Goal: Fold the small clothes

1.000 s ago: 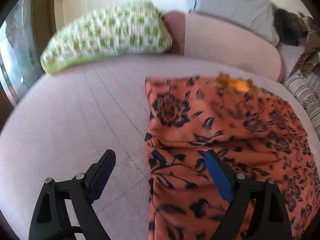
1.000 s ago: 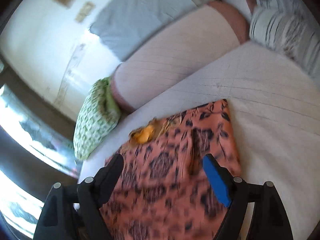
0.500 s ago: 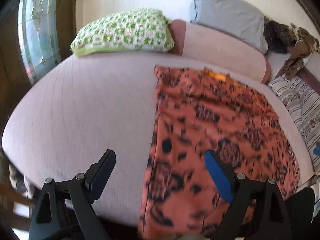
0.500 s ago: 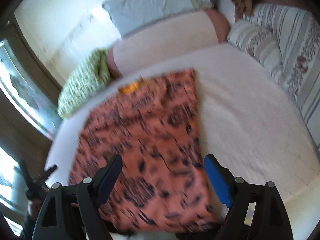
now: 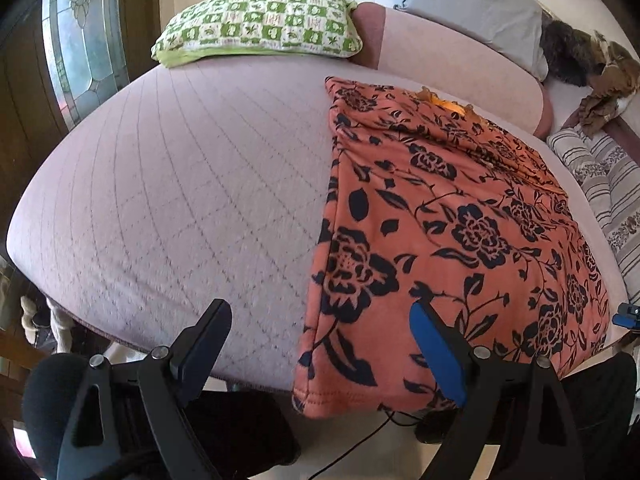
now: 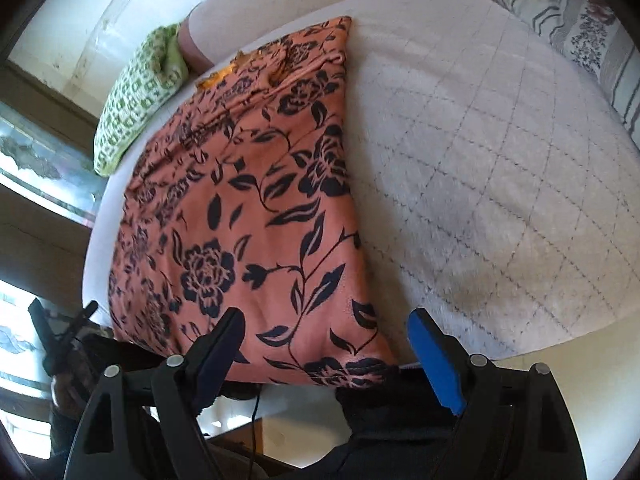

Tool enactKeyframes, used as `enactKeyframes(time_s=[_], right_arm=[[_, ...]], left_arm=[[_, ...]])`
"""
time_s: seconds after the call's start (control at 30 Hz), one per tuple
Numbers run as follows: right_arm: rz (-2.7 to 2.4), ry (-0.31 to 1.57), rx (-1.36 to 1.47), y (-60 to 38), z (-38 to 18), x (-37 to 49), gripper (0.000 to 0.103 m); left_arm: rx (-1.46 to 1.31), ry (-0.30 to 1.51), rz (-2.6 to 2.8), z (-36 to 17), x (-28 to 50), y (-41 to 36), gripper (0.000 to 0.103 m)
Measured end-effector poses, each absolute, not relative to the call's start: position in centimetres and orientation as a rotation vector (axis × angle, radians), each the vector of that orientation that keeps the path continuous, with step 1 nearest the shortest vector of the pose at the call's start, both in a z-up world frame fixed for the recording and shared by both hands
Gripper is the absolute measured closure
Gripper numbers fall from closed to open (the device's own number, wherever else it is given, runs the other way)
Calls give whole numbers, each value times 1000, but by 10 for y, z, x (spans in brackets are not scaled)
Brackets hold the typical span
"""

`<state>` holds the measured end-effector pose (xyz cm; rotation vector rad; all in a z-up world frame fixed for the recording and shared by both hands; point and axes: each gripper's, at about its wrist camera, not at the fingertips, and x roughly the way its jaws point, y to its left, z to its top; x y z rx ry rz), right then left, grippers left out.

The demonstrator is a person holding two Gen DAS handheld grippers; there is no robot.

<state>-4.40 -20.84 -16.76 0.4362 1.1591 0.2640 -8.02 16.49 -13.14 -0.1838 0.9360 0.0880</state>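
Your left gripper (image 5: 320,340) hangs wide open over the near left corner of the garment (image 5: 440,220), gripping nothing. Your right gripper (image 6: 326,340) is just as wide, empty, over the near right corner. The orange floral garment lies flat on the quilted bed (image 5: 180,180), its near hem drooping over the edge. A green pillow (image 5: 260,24) sits at the head; the garment's far end looks bunched, perhaps folded.

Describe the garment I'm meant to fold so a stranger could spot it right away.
On the wide quilted pale-pink bed, it is the flat orange cloth with black flowers, its near hem over the edge. The green-checked pillow and striped cushion are plump, not flat.
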Motion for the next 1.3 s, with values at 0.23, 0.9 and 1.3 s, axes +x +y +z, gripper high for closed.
enactKeyframes(time_s=[0.23, 0.9, 1.3], right_arm=[[305, 1188, 357, -190, -179, -43, 21], [261, 1196, 332, -196, -171, -47, 38], [328, 1203, 446, -197, -166, -50, 97]], left_arm=[[-202, 992, 75, -144, -80, 167, 12], [-282, 1083, 8, -163, -75, 168, 72], [-231, 1072, -30, -152, -72, 149, 97]])
